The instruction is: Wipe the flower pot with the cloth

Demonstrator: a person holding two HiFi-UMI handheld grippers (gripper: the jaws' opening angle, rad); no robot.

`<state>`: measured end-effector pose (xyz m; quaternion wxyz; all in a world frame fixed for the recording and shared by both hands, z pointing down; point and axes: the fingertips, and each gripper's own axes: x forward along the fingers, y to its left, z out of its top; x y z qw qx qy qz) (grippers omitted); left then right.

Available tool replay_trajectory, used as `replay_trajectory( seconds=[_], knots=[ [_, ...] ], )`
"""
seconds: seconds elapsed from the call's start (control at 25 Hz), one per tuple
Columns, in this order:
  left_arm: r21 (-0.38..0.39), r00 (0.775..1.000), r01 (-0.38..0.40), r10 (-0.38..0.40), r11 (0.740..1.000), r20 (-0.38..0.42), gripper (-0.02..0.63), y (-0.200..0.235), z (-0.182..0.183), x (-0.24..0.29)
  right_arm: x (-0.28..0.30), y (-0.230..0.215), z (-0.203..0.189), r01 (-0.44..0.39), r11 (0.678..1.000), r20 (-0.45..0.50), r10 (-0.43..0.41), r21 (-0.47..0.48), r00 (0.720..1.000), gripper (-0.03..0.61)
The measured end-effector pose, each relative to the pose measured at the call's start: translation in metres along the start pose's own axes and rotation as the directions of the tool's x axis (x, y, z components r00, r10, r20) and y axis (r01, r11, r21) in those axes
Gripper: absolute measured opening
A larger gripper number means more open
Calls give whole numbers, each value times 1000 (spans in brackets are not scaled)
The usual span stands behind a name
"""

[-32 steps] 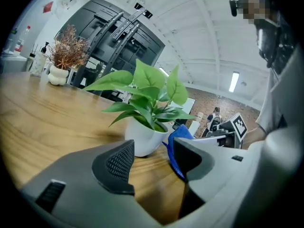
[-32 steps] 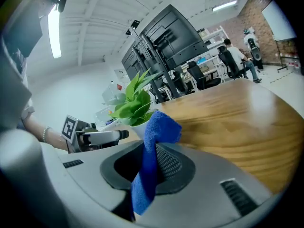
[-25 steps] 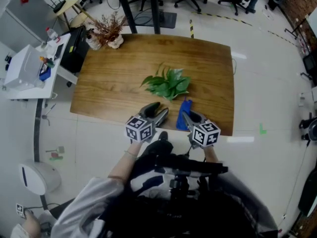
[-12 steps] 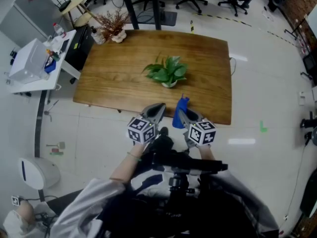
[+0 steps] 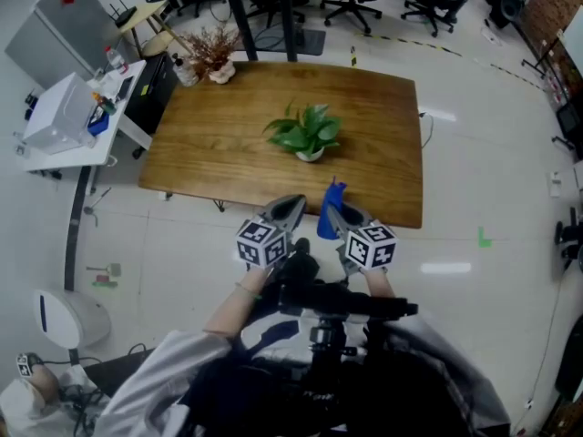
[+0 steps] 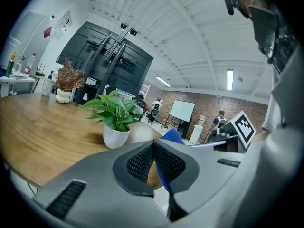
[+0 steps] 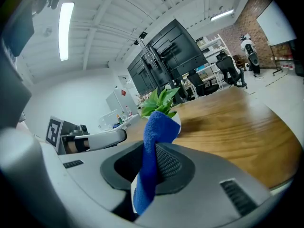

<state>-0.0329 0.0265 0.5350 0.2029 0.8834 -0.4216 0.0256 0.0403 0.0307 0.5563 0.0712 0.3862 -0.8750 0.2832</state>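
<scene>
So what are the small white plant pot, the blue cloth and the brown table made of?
Small white plant pot: likely glazed ceramic, smooth, faint sheen. Blue cloth: probably microfibre, fuzzy nap, limp folds. Brown table: wood or veneer, visible grain, satin.

cloth (image 7: 152, 146) blue | flower pot (image 6: 116, 137) white | leaves (image 6: 114, 110) green | table (image 5: 209, 135) brown woodgrain

Your white flower pot (image 5: 311, 156) with green leaves stands upright mid desk (image 5: 209, 144); the blue cloth (image 5: 329, 209) sticks up, pinched in your right claw (image 5: 339, 215).
</scene>
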Motion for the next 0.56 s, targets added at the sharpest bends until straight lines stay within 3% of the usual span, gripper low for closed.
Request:
replay_trajectory(
  seconds=[0.56],
  knots=[
    [9, 1000, -21, 21, 1000, -10, 0, 3, -4, -12, -2, 9, -3, -13, 1000, 3, 13, -12, 1000, 54]
  ],
)
